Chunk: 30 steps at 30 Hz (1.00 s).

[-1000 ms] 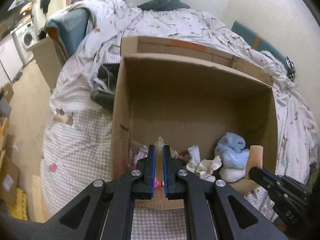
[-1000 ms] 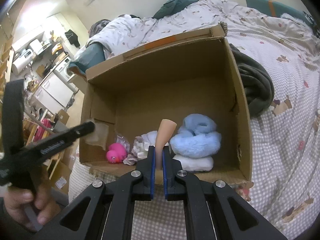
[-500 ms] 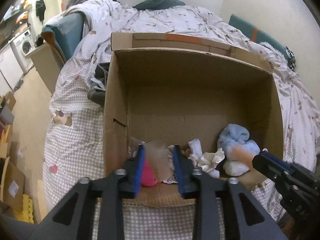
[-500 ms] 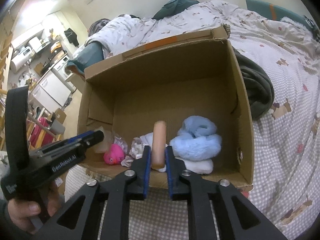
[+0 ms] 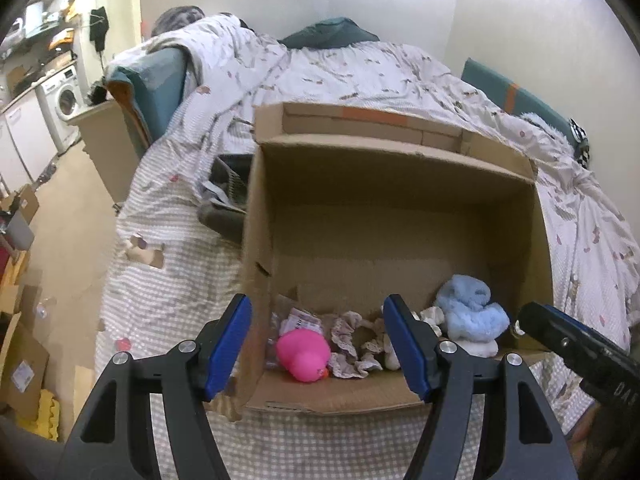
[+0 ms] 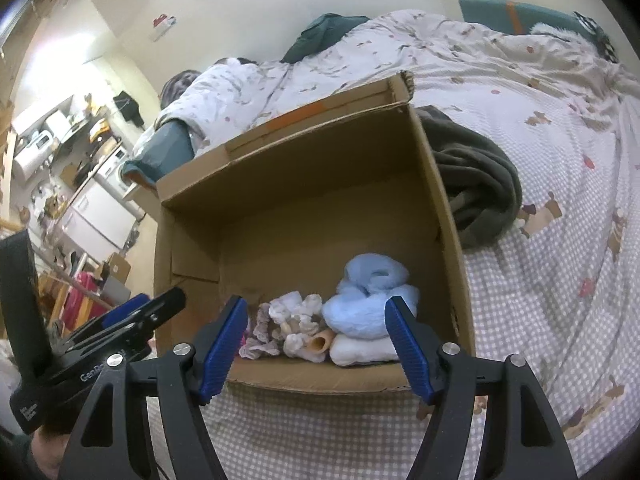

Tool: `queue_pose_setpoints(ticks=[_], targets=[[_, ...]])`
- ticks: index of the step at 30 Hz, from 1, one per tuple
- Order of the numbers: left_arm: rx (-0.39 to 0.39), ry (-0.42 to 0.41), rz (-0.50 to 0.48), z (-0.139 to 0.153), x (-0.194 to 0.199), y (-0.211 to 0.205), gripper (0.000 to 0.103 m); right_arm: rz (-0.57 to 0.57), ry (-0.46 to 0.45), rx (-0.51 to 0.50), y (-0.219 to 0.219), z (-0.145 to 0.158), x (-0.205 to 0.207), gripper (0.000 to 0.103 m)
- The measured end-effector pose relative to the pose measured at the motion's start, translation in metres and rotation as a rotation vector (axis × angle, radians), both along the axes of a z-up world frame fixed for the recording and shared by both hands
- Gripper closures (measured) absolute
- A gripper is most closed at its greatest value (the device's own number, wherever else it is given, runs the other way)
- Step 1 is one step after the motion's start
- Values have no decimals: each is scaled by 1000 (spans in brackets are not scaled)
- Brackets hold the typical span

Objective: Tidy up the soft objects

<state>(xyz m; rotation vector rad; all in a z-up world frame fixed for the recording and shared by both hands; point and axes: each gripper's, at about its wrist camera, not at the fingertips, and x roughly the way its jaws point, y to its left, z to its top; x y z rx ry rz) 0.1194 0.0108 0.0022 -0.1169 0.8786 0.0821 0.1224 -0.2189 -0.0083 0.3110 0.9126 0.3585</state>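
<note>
An open cardboard box (image 5: 392,216) (image 6: 304,208) stands on the bed. Inside lie a pink rubber duck (image 5: 304,354), frilly cloth pieces (image 5: 352,344) (image 6: 260,328), white socks (image 6: 296,312), a peach sock (image 6: 320,342) and a fluffy light-blue item (image 5: 470,312) (image 6: 372,296) on a white one (image 6: 364,350). My left gripper (image 5: 322,346) is open and empty above the box's near left edge. My right gripper (image 6: 318,346) is open and empty above the near edge. Each gripper shows in the other's view, the left (image 6: 132,320) and the right (image 5: 576,344).
The bed carries a checked cover (image 6: 552,288) and a patterned duvet (image 5: 352,68). A dark grey blanket (image 6: 476,184) lies right of the box; dark clothing (image 5: 226,196) lies to its left. Cardboard boxes (image 5: 20,356) and a washing machine (image 5: 64,100) stand on the floor at left.
Both grippers have opened and let go of the peach socks, which now lie in the box. Both grippers have pulled back a little.
</note>
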Motion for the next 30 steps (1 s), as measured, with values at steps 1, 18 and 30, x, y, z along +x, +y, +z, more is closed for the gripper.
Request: queue_pose_setpoints(ticks=[1, 18, 30], targets=[[1, -2, 5, 3, -1, 2, 38, 10, 3, 0, 1, 3, 2, 28], [9, -167, 49, 66, -76, 21, 4, 0, -236, -124, -5, 79, -59, 0], [59, -192, 2, 68, -111, 11, 1, -2, -314, -180, -1, 76, -94, 0]])
